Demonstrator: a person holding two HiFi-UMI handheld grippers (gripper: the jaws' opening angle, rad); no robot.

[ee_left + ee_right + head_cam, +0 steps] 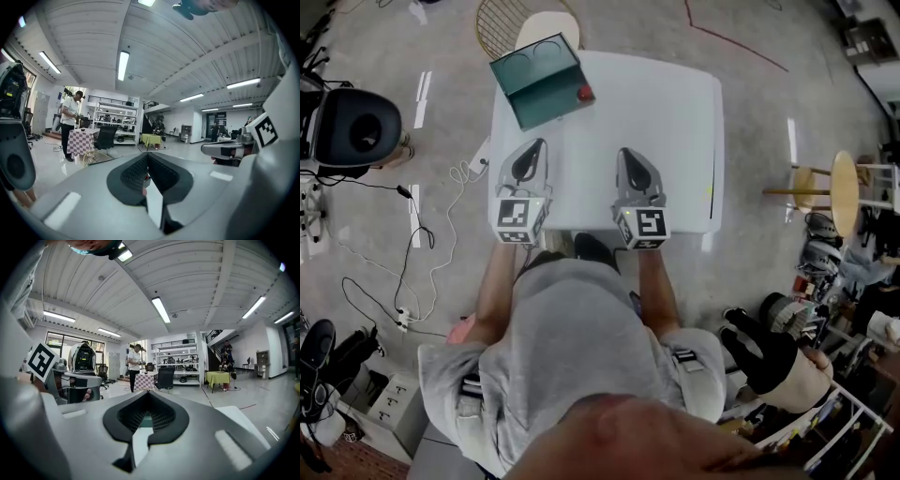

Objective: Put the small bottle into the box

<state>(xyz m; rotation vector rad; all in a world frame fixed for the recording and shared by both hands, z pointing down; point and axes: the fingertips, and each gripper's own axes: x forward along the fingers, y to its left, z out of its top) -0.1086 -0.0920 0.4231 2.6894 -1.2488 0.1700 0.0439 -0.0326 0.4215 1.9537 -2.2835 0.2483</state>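
Teal box (539,82), one; small bottle (584,93), one; tongs (534,143) (625,153), two

The room is lit brightly by ceiling tubes (123,65). Glare streaks are seen on the floor (750,103); frame edges are bent.

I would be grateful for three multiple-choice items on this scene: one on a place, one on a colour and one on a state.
1. Where on the table does the box stand? A near right corner; B far left corner; C the middle.
2. What colour is the box? A orange; B white; C teal.
3. How do the left gripper's jaws stand? A shut, empty; B wide open; C clamped on the box.

Answers: B, the head view shows it at the far left corner; C, its walls are teal; A, the jaws meet with nothing between them.
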